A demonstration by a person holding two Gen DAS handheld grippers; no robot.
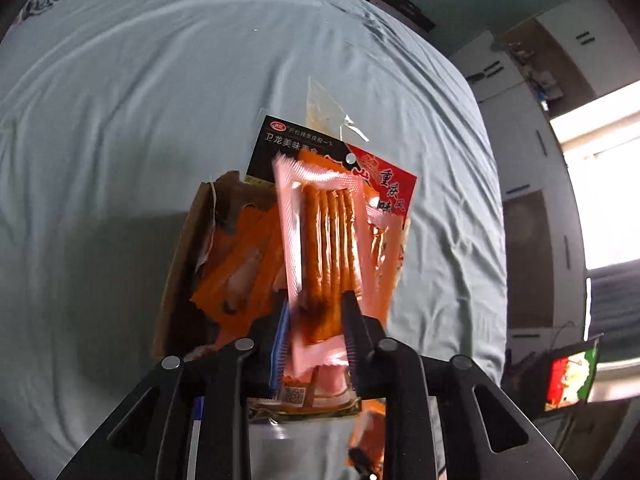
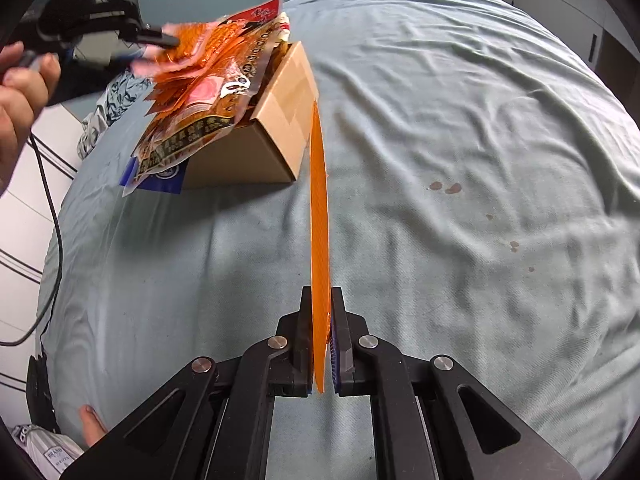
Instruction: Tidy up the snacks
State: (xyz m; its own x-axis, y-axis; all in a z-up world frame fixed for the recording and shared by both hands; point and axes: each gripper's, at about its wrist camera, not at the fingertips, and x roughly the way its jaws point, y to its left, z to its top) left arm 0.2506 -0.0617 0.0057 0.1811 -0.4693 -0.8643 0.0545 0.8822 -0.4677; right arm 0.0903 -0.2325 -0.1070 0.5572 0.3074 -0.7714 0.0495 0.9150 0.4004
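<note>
Left wrist view: the left gripper (image 1: 316, 312) is over the box (image 1: 180, 264) on the bed (image 1: 120, 120), jaws parted around a pink packet (image 1: 316, 240), apparently released. Right wrist view: the right gripper (image 2: 320, 320) is clamped on an orange packet (image 2: 319, 220), yet to be boxed.

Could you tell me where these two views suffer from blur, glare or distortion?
Left wrist: the pink snack packet between the left gripper fingers is motion-smeared; the window blows out white. Right wrist: the bed sheet bulges with fisheye curvature; the packets over the cardboard box blur.
</note>
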